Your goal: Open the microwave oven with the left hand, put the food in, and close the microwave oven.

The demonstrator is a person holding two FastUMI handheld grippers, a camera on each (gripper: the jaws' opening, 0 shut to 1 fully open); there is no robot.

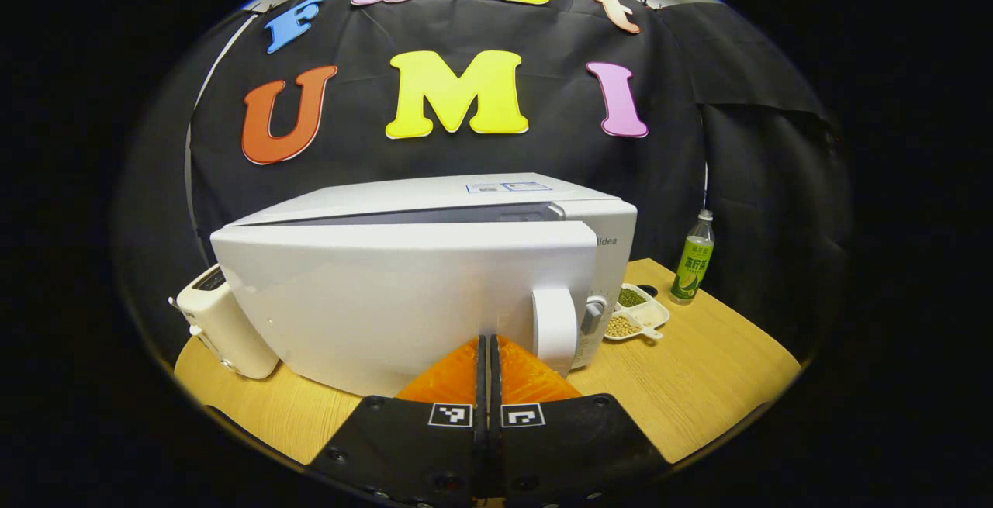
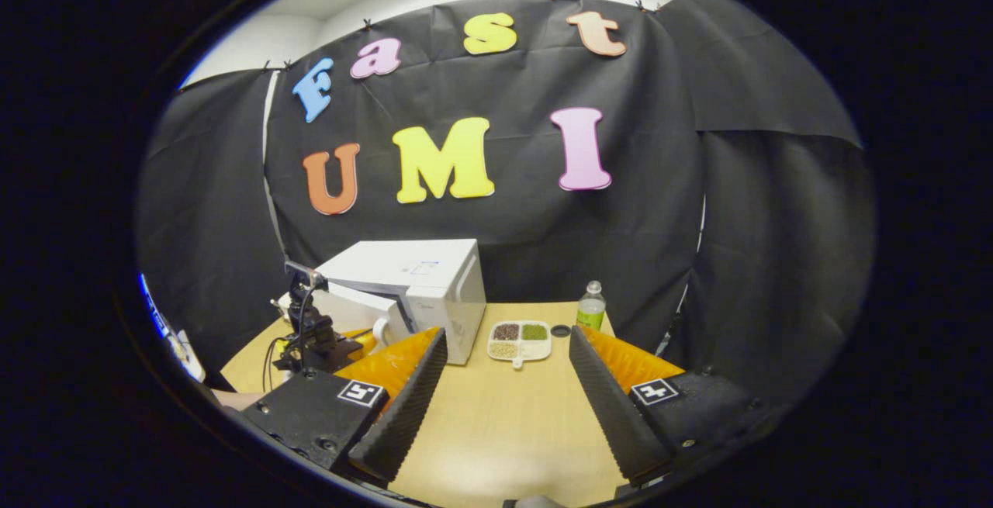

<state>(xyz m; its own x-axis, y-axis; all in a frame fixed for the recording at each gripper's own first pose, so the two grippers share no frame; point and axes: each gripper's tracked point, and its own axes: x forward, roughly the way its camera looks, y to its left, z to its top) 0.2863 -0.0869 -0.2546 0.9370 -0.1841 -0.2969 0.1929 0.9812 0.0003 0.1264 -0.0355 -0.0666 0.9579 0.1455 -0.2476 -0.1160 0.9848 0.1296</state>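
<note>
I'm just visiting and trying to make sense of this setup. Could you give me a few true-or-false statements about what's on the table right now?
1. The microwave door stands slightly ajar. True.
2. The left gripper has its jaws wide open. False: they are shut together, holding nothing.
3. The divided food tray sits inside the microwave. False: it rests on the table, beside the microwave.
4. The right gripper has its jaws open and empty. True.
5. A green bottle stands behind the food tray. True.
6. The toaster lies on top of the microwave. False: it stands on the table next to it.
</note>
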